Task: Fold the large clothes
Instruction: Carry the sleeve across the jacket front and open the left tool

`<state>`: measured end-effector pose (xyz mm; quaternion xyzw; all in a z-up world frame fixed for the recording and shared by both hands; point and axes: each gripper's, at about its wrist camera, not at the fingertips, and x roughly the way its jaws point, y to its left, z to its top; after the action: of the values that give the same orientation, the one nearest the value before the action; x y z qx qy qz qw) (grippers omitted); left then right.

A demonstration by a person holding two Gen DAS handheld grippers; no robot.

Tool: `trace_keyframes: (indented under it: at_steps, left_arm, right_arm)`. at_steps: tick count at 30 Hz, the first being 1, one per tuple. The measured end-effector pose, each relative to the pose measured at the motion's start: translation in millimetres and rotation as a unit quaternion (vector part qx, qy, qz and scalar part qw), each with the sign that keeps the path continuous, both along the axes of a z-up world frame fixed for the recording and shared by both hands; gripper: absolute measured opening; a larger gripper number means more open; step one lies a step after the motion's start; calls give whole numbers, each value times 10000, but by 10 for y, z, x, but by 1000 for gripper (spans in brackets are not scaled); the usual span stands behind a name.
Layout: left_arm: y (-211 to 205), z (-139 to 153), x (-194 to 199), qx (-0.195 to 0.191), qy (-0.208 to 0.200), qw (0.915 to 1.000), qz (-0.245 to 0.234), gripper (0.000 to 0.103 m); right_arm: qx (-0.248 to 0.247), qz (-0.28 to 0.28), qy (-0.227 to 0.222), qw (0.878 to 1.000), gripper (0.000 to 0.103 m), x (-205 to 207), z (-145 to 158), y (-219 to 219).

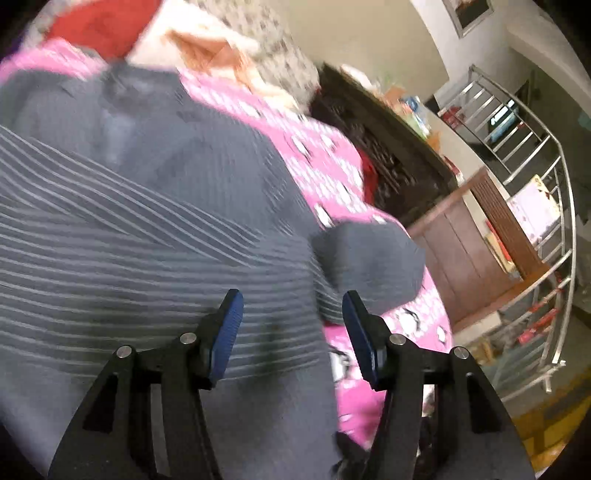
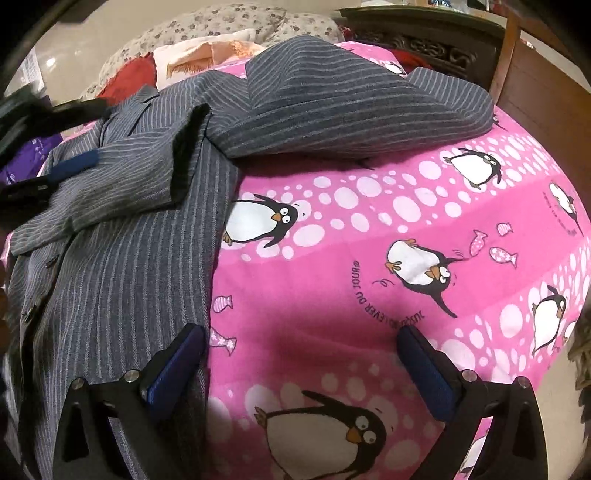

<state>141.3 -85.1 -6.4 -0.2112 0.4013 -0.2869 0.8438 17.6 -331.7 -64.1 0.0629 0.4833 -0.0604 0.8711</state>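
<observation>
Left hand-held gripper (image 1: 291,310): jaws partly apart, nothing clamped, blue pads (image 1: 227,332) over the grey striped jacket (image 1: 147,229). Left view is motion-blurred.

Right hand-held gripper (image 2: 301,343): jaws wide, empty; left pad (image 2: 177,365) sits over the jacket's right edge, the other over bare bedsheet (image 2: 369,221).

Jacket: dark grey with thin pale pinstripes, large, spread on the bed, taking the left half of the right view. One sleeve (image 2: 122,184) is folded across the body, cuff showing dark lining. Far part (image 2: 351,110) is heaped and flipped over, stripes running crosswise. Buttons along the left edge; lapel near the top.

Writing: bedsheet is pink with white dots, penguins and small fish; print reads "...LEVER DU JOUR" (image 2: 364,295) in an arc by a penguin, the rest not legible.

Beyond: floral pillow (image 2: 221,22), red cloth (image 2: 129,77), dark carved headboard (image 2: 424,40), metal stair railing (image 1: 535,206).
</observation>
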Motion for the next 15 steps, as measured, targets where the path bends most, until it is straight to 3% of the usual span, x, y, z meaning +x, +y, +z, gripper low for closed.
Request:
trace_keyframes:
  at_steps: [2,3,5,6,8,9,15]
  left_arm:
    - [337,85,-49,367,-238,9982,419,55]
    - [560,99,-58,700,-297,9939,803,55]
    - [947,41,-54,1342,-310,9789,1512,42]
    - [1158,-69,-16,1681,-88,9677,1874,35]
    - [1423,-397,78,2100,627,9531,2089,27]
    - [1527,-531,67,2072,814,9523,2089,21]
    - [1650,-371,-452,1629,280,9648,2044,25]
  right_arm:
    - [-11,0,-14,10000,103,-34,1,-10]
    - [-11,3,-13,10000,103,-38,1,-3]
    - [3,11,-16,10000,103,-46,-2,-11]
    - [5,11,-20,10000,103,-55,5,-23]
    - [-3,14,-21,10000,103,-64,6,-21]
    - [-1,16,-19,10000,103,-62,2,-21]
    - [42,15,-48,10000,103,-68,0,-32]
